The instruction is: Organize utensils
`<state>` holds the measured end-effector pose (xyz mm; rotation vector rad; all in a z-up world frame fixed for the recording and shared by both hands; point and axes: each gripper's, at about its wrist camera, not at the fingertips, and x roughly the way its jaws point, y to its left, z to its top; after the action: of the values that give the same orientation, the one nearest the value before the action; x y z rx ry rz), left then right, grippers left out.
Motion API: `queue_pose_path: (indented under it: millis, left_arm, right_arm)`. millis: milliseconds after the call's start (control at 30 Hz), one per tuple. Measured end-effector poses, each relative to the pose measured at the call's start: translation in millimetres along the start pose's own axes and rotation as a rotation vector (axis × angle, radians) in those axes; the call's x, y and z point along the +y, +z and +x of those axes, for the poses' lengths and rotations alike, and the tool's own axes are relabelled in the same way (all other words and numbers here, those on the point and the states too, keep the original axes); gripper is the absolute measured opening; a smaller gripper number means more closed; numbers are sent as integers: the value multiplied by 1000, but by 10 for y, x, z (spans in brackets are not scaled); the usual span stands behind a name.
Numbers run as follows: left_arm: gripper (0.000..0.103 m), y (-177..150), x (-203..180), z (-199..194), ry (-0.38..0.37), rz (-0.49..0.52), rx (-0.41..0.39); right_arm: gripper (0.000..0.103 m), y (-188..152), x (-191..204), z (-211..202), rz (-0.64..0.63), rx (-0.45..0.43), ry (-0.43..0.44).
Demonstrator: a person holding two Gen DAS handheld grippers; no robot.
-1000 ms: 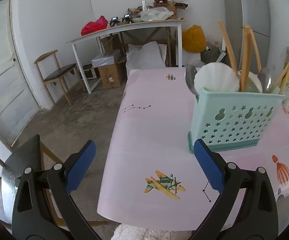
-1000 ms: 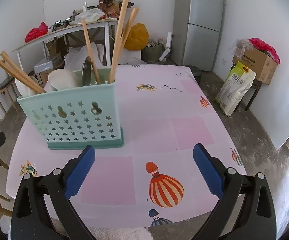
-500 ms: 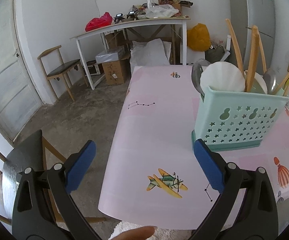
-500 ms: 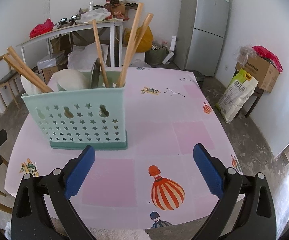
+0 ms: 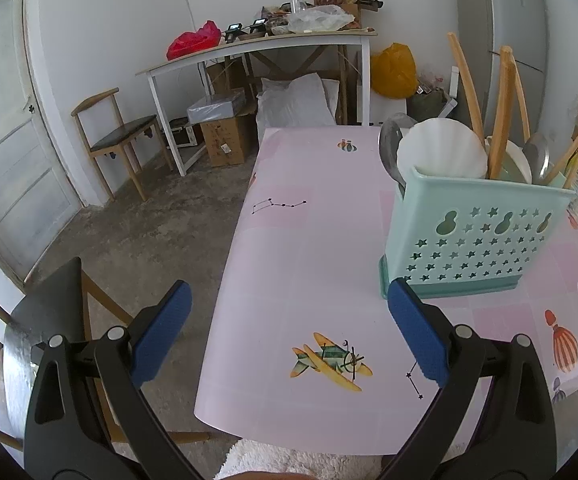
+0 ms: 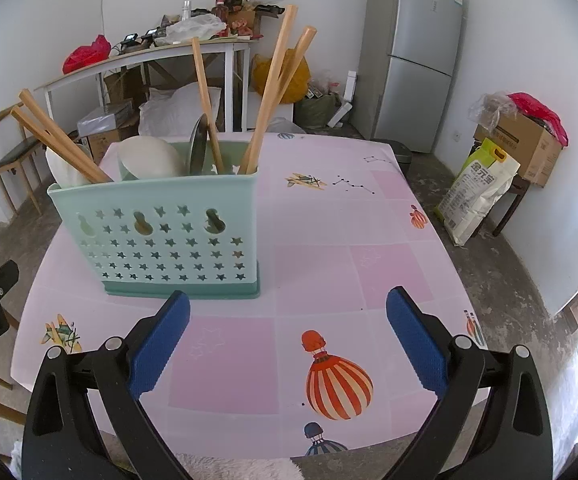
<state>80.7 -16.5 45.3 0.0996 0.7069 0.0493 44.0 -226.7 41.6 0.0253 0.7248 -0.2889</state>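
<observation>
1 mint-green utensil caddy w/ star & gourd cut-outs, upright on the pink table, at approx 10 o'clock from the right gripper and 2 o'clock from the left gripper.

Counted in right view: 5 wooden chopsticks (2 leaning out toward 10 o'clock, 1 near upright, 2 tilted toward 1 o'clock), 2 white ladle-type spoons, 1 metal spoon. Left view shows a 2nd metal spoon at the far end. All stand inside the caddy; which compartment each sits in – can't tell.

Both grippers: blue pads spread wide, nothing between them, both low over the near table edge. Left one sits over the table's left corner, half above the floor.

Table cloth: pink squares w/ prints – striped hot-air balloon, yellow planes, constellation lines. Room: rough concrete floor, white walls, grey fridge at 1 o'clock, cluttered white side table at 12, wooden chair, door at 9, cardboard boxes, yellow bag.

Writing: rice sack has Chinese characters, not readable. Fragment "nRobot.AI" on the black mount at right view's left edge.
</observation>
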Motion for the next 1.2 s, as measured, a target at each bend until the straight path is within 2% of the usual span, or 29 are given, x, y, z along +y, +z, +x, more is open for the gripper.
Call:
queue_pose_path:
  millis: [1200]
  left_arm:
    - [95,-13,96,25,0,-14,17]
  right_arm:
    - [96,1,-44,10,1,6,-4]
